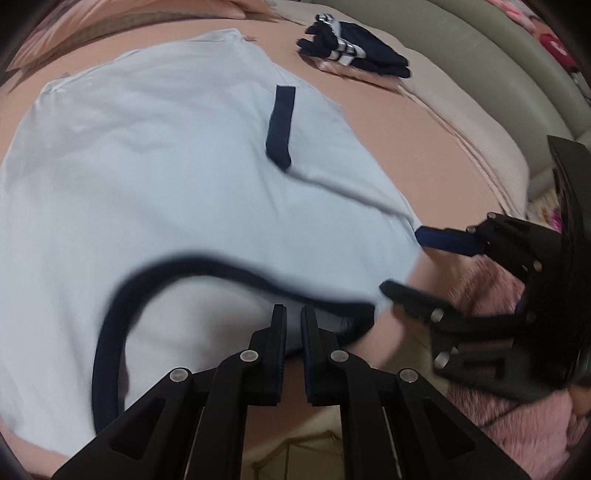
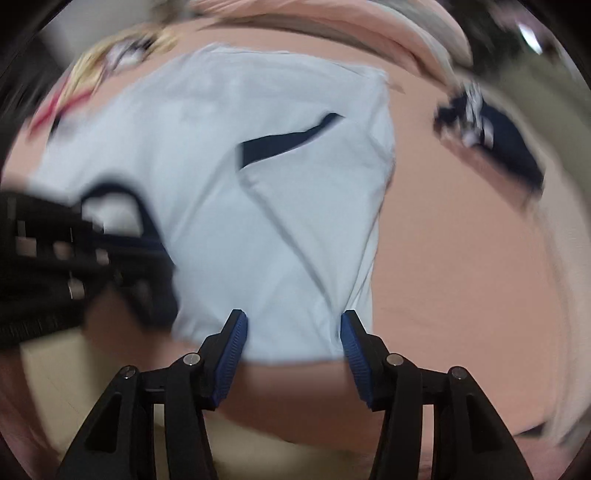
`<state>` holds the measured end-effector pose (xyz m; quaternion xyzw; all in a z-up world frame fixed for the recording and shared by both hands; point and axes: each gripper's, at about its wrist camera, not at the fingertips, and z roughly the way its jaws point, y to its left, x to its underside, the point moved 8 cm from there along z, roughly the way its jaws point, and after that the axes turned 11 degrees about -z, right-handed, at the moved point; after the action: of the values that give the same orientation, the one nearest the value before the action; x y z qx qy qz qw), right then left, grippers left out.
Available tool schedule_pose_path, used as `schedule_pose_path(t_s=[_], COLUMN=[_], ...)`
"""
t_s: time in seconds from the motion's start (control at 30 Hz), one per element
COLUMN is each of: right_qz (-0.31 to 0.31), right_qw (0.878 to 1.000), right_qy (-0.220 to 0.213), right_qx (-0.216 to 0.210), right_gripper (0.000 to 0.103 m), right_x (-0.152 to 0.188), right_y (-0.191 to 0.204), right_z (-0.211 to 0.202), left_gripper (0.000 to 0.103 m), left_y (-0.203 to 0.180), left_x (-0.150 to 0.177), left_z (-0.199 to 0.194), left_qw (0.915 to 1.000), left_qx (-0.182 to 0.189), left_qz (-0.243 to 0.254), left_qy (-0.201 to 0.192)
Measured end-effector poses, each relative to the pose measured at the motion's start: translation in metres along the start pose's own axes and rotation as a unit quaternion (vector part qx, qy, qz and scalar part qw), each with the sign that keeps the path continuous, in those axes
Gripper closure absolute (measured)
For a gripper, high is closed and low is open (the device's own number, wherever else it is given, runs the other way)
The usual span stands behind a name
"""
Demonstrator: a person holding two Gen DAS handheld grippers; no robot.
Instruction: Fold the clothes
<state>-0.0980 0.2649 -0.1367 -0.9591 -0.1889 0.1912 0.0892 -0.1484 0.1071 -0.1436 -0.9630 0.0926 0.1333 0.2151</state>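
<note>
Shirt [image 1: 166, 166] spread flat on the bed [image 1: 424, 155]; folded garments [image 1: 354, 48] lie beyond it, toward the bed's far right edge, apparently apart from it. Fleece blanket [image 1: 517, 424] at near right.

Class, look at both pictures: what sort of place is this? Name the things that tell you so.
Most likely a bedroom at home. A light blue T-shirt lies spread on a bed's pink sheet, folded dark clothes sit further back, and a pillow lies at the far edge.

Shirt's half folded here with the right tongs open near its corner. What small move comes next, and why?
Probably draw the right tongs, opening with nothing gripped, away from the light blue T-shirt; its sleeve already lies folded over, and the left tongs hold the collar.
</note>
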Motion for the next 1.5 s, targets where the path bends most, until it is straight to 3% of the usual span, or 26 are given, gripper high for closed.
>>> schedule_pose_path(t_s=[0.07, 0.17, 0.23, 0.27, 0.33, 0.4, 0.5, 0.53, 0.6, 0.7, 0.8, 0.87, 0.97, 1.1, 1.27, 1.43, 1.5], right_qz=[0.039, 0.098, 0.086, 0.075, 0.052, 0.019, -0.011, -0.007, 0.013, 0.058, 0.075, 0.052, 0.006, -0.042, -0.054, -0.006, 0.019], right_qw=[0.999, 0.991, 0.99, 0.993, 0.996, 0.998, 0.992, 0.991, 0.99, 0.986, 0.99, 0.994, 0.996, 0.996, 0.991, 0.986, 0.982], right_qy=[-0.009, -0.069, -0.089, -0.072, -0.019, -0.031, -0.037, -0.049, -0.082, -0.119, -0.099, -0.073, -0.064, -0.061, -0.064, -0.102, -0.128], right_qx=[-0.031, -0.066, -0.063, -0.063, -0.064, -0.049, -0.124, -0.128, -0.116, -0.097, -0.071, -0.056, -0.069, -0.057, -0.104, -0.132, -0.136], right_gripper=[0.051, 0.051, 0.052, 0.055, 0.054, 0.054, 0.054, 0.054, 0.054, 0.054, 0.054, 0.054, 0.055, 0.055, 0.055, 0.055, 0.056], right_x=[0.006, -0.019, -0.028, -0.026, -0.018, -0.012, -0.004, -0.006, -0.015, -0.023, -0.016, -0.015, -0.02, -0.008, 0.005, -0.001, -0.007], right_y=[-0.002, -0.003, 0.005, 0.007, 0.009, 0.015, 0.039, 0.039, 0.031, 0.012, 0.002, 0.001, 0.016, 0.033, 0.054, 0.047, 0.039], right_z=[-0.008, -0.021, -0.024, -0.016, 0.009, 0.001, -0.016, -0.022, -0.034, -0.048, -0.043, -0.03, -0.021, -0.026, -0.033, -0.051, -0.062], left_gripper=[0.097, 0.096, 0.098, 0.097, 0.097, 0.097, 0.097, 0.097, 0.097, 0.097, 0.097, 0.097, 0.098, 0.097, 0.097, 0.097, 0.097], left_y=[0.002, -0.014, -0.018, -0.017, -0.016, -0.008, 0.003, 0.004, 0.002, -0.004, -0.016, -0.021, -0.02, -0.002, 0.009, 0.006, 0.019], left_x=[-0.001, -0.007, -0.004, 0.001, 0.007, 0.014, 0.015, 0.011, 0.002, 0.005, 0.01, 0.018, 0.03, 0.04, 0.025, -0.004, -0.001], left_z=[-0.009, -0.01, 0.006, 0.013, 0.006, 0.0, -0.015, -0.019, -0.024, -0.016, 0.004, 0.002, -0.004, -0.014, -0.034, -0.053, -0.06], left_qw=[0.9997, 0.9988, 0.9997, 0.9993, 0.9992, 0.9992, 0.9991, 0.9989, 0.9982, 0.9987, 0.9991, 0.9985, 0.9973, 0.9962, 0.9962, 0.9944, 0.9944], left_qx=[0.013, 0.039, 0.003, -0.01, 0.009, 0.025, 0.041, 0.045, 0.049, 0.046, 0.033, 0.029, 0.032, 0.075, 0.086, 0.092, 0.08], left_qz=[-0.01, 0.004, 0.024, 0.035, 0.04, 0.031, 0.006, 0.001, -0.006, 0.005, 0.024, 0.046, 0.066, 0.031, 0.005, -0.005, -0.022], left_qy=[-0.016, -0.028, -0.008, 0.003, -0.004, 0.01, 0.0, -0.013, -0.033, -0.021, -0.002, -0.008, -0.003, 0.029, -0.01, -0.053, -0.065])
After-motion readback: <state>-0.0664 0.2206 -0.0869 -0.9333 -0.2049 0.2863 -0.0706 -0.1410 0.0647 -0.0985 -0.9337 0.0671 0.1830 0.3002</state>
